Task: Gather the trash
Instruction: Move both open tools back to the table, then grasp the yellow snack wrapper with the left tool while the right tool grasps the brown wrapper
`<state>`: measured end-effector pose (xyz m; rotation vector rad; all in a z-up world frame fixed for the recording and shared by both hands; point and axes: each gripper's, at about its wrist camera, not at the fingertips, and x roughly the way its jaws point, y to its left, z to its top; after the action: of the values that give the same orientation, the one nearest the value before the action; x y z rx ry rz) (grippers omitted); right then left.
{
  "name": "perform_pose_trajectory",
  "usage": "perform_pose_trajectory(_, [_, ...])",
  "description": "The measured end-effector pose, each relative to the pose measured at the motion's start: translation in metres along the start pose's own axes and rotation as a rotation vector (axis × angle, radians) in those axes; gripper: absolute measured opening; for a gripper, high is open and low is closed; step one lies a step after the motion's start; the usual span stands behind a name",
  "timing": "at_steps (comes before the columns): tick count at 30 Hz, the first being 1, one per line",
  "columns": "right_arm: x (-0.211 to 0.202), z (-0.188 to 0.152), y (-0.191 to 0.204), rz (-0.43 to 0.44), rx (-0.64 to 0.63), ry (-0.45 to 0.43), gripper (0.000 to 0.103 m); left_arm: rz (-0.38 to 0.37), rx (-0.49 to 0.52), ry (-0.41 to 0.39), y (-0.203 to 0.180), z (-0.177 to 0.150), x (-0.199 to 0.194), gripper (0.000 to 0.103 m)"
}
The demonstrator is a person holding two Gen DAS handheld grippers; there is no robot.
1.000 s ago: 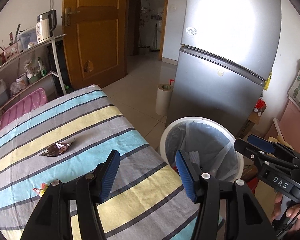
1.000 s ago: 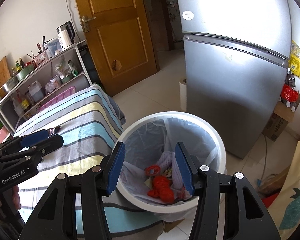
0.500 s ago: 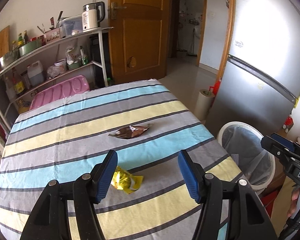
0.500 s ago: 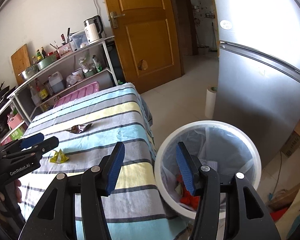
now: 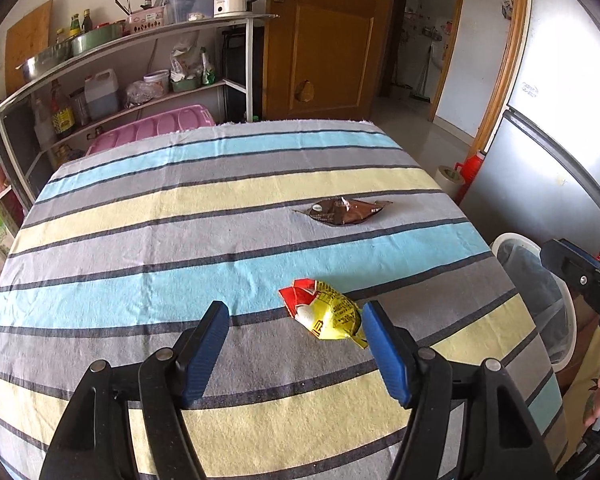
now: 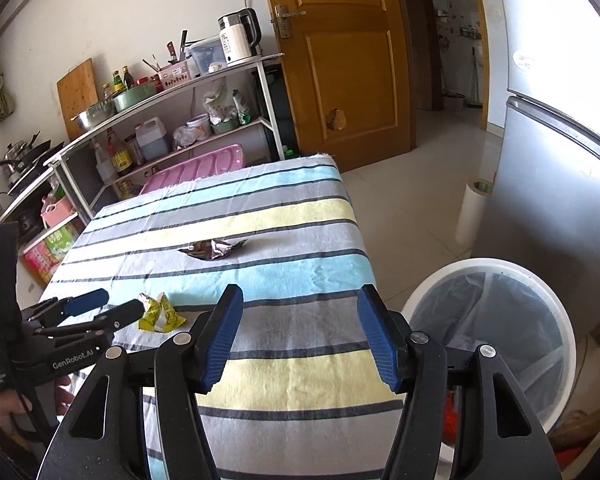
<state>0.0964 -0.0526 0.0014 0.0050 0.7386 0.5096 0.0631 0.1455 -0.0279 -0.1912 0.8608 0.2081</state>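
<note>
A crumpled yellow and red wrapper point(image 5: 326, 314) point(image 6: 160, 314) lies on the striped tablecloth point(image 5: 180, 240). My left gripper point(image 5: 293, 307) point(image 6: 118, 302) hovers low over it, jaws opening. The wrapper sits just ahead of the tips, near the right finger, and no pad presses on it. A flat brown wrapper point(image 5: 342, 212) point(image 6: 214, 249) lies farther back on the cloth. My right gripper point(image 6: 300, 294) point(image 5: 572, 270) hangs over the table's near right corner with nothing between its opening jaws. The white trash bin point(image 6: 480, 264) point(image 5: 516, 240), lined with a bag, stands on the floor right of the table.
A metal shelf point(image 6: 172, 92) with a kettle point(image 6: 238, 42), bottles and bowls runs behind the table. A pink tray point(image 5: 152, 130) leans at its far edge. The silver fridge point(image 6: 560, 200) stands right of the bin, with a paper roll point(image 6: 470, 212) beside it. A wooden door point(image 6: 340, 48) is behind.
Both grippers swung left from over the bin to over the table. The left one came down close to the yellow wrapper. Both pairs of jaws stand wider apart.
</note>
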Motion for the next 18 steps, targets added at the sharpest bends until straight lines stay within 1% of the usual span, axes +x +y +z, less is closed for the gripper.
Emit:
perform_pose_trajectory(3, [0.008,0.005,0.007,0.004,-0.02,0.009,0.06,-0.007,-0.009,0.03,-0.004,0.0,0.014,0.069])
perform_pose_trajectory(6, [0.014,0.009,0.01,0.012,-0.027,0.016,0.06,-0.014,-0.032,0.041,-0.007,0.003,0.022,0.069])
perform_pose_trajectory(8, [0.016,0.011,0.01,0.017,-0.031,0.019,0.06,0.012,-0.007,0.029,-0.011,0.005,0.023,0.069])
perform_pose_trajectory(10, [0.019,0.013,0.013,0.018,-0.036,0.023,0.06,0.018,-0.011,0.053,-0.011,0.005,0.03,0.069])
perform_pose_trajectory(12, [0.024,0.015,0.015,0.02,-0.042,0.036,0.06,0.044,-0.007,0.08,-0.011,0.003,0.038,0.069])
perform_pose_trajectory(14, [0.03,0.016,0.019,0.03,-0.052,0.051,0.06,0.069,0.026,0.062,-0.01,0.001,0.037,0.069])
perform_pose_trajectory(18, [0.043,0.019,0.026,0.033,-0.077,0.087,0.06,0.074,0.007,0.063,0.005,0.002,0.036,0.069])
